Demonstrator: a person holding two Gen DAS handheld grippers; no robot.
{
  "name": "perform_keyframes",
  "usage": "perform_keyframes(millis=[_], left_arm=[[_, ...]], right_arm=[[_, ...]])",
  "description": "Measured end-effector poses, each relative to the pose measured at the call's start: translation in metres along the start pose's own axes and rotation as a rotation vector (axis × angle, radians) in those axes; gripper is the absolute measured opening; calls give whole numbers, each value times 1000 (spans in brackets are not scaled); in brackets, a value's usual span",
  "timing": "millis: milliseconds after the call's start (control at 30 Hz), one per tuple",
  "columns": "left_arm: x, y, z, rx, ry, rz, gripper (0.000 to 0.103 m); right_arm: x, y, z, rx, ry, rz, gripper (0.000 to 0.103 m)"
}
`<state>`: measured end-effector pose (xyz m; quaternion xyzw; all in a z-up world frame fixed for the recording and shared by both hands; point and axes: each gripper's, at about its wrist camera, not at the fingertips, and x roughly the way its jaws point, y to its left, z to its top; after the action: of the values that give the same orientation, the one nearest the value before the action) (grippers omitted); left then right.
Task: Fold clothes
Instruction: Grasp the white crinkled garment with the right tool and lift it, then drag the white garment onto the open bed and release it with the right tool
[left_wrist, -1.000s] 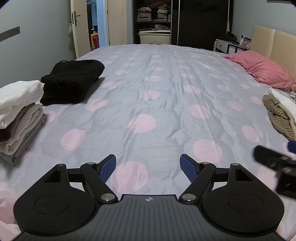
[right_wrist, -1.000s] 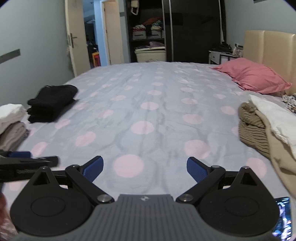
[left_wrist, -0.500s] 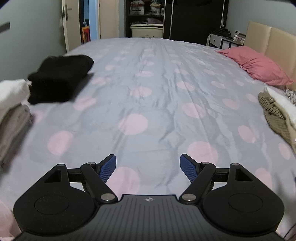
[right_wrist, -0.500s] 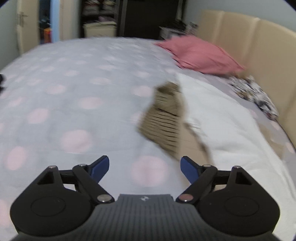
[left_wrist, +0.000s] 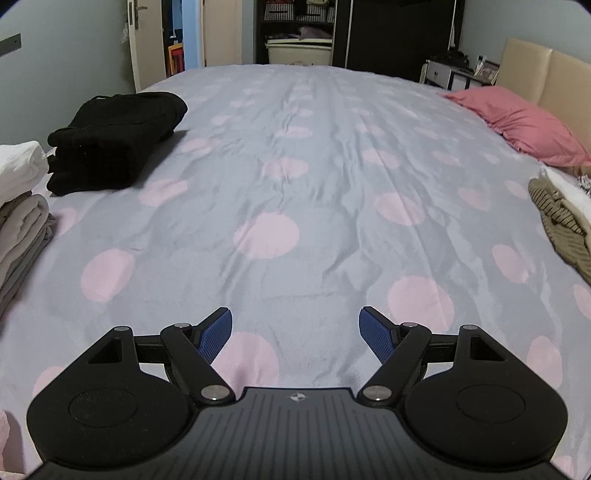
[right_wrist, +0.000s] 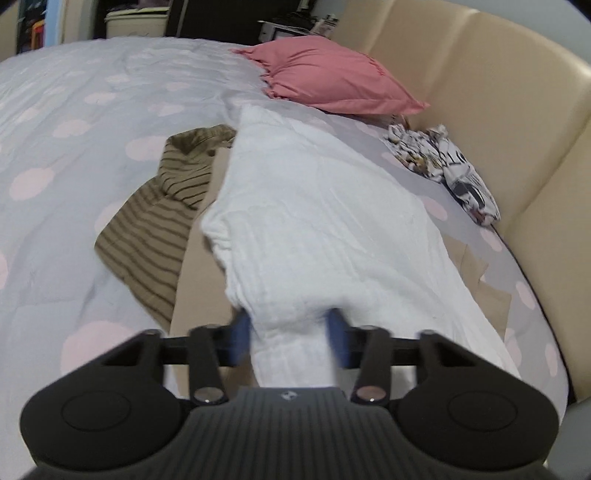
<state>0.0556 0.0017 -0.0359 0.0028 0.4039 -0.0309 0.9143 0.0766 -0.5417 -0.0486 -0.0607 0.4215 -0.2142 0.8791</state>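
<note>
Right gripper: the right gripper (right_wrist: 291, 338) has just been closing its jaws around the near edge of the white garment (right_wrist: 325, 221); a bunched fold sits between the blue pads (right_wrist: 338, 341), which are blurred, so it cannot be told whether they press on the cloth yet
Left gripper: the left gripper (left_wrist: 295, 334) hangs over bare bedspread (left_wrist: 295, 166) with its jaws standing wide and nothing between them
Task's thing: the white garment lies unfolded on the headboard side of the bed, draped over a tan cloth (right_wrist: 199, 280) and touching the olive striped top (right_wrist: 159, 236)
Step in hand: judged from the frames, picking the next piece off the unfolded pile
Next move: it seems to call for a firm pinch, then a lift and a carry toward the middle of the bed, with the left gripper taking a second edge to spread it
Risk: the tan cloth underneath could come up with it
Edges: the beige headboard (right_wrist: 517, 129) stands close on the right, with the pink pillow (right_wrist: 332, 81) and a patterned garment (right_wrist: 443, 166) against it
Open room: the middle of the bedspread is wide and bare
Done pile: the folded black stack (left_wrist: 118, 140) and folded pale stack (left_wrist: 22, 206) sit at the far left edge, well apart
</note>
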Motion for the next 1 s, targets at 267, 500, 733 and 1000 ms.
perform_keyframes(millis=[267, 500, 733, 1000], left_arm=[[4, -7, -3, 30, 13, -35, 75], [-4, -7, -4, 31, -2, -63, 71], [-27, -4, -1, 25, -64, -83, 70], [-61, 16, 7, 17, -157, -33, 70]], right_arm=[[-27, -13, 22, 94, -104, 21, 7], [-88, 18, 48, 68, -242, 207, 7], [-164, 87, 71, 14, -343, 523, 7], [-241, 201, 59, -157, -312, 948, 7]])
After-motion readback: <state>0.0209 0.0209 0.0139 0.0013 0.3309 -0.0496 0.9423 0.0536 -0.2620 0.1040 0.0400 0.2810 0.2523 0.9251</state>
